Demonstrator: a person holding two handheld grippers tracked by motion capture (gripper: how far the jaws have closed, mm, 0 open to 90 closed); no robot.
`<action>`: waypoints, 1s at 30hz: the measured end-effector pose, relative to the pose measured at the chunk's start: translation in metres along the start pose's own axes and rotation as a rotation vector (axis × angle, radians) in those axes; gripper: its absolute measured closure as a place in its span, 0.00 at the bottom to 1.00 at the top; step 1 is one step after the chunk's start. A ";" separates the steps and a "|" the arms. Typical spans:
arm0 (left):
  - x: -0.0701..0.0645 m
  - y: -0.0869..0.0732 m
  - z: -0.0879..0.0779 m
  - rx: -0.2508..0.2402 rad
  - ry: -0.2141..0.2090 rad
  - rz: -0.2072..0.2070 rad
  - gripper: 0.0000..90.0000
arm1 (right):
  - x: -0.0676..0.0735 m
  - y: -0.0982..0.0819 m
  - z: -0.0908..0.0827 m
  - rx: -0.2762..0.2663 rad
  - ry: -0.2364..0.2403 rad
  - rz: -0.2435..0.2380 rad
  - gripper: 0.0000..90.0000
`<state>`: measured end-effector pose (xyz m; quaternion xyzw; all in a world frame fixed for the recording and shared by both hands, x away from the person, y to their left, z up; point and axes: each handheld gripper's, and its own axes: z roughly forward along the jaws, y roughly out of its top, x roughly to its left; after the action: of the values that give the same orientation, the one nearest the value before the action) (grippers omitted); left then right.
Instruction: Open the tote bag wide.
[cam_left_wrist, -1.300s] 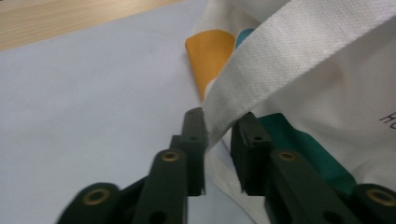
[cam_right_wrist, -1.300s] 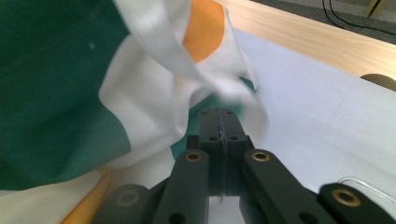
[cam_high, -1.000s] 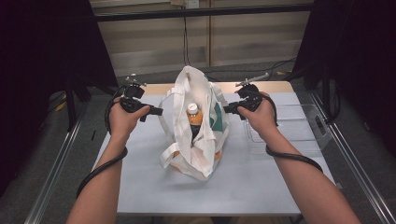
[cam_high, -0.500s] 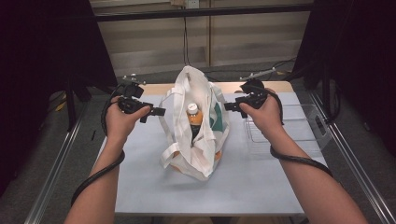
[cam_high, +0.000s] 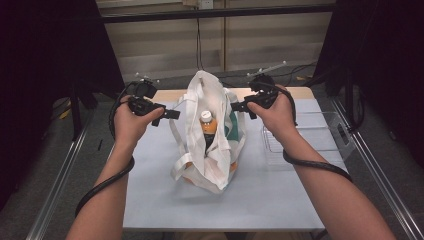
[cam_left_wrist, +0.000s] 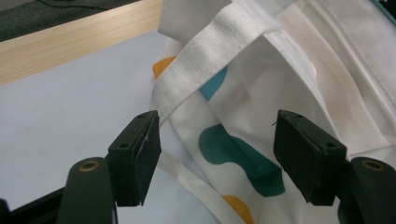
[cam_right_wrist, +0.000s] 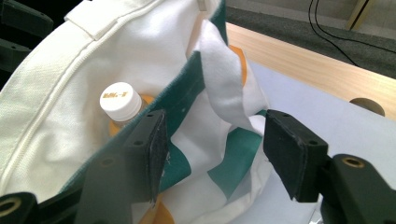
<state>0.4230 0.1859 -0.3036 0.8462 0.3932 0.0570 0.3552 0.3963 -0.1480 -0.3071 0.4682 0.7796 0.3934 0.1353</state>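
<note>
Centrally on the tabletop (cam_high: 150, 200) a bag (cam_high: 212, 150) is stood, a bottle (cam_high: 207, 127) upright inside. Both the left hand-held gripper (cam_high: 171, 114) and right hand-held gripper (cam_high: 239, 106) have just been opening, jaws spread, nothing pinched. Unsupported, the bag may slump and the bottle be tipped.

The right hand-held gripper (cam_right_wrist: 212, 158) has just been opening; its black jaws stand apart with the tote bag's (cam_right_wrist: 60, 84) printed cloth between them, unpressed. A white-capped bottle (cam_right_wrist: 120, 103) stands inside the bag, on the pale surface (cam_right_wrist: 322, 112).
</note>
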 end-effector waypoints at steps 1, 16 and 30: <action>-0.003 0.002 0.000 -0.017 -0.008 -0.015 0.35 | 0.002 0.003 0.001 -0.002 0.002 -0.001 0.44; -0.013 0.016 -0.002 -0.012 -0.034 0.006 0.32 | 0.021 0.019 0.008 -0.019 0.036 0.012 0.43; -0.021 0.018 0.020 -0.001 -0.066 -0.029 0.45 | 0.028 0.014 0.023 0.039 0.042 -0.008 0.74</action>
<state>0.4273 0.1519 -0.3034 0.8415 0.3935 0.0242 0.3693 0.4034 -0.1098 -0.3071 0.4593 0.7916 0.3874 0.1111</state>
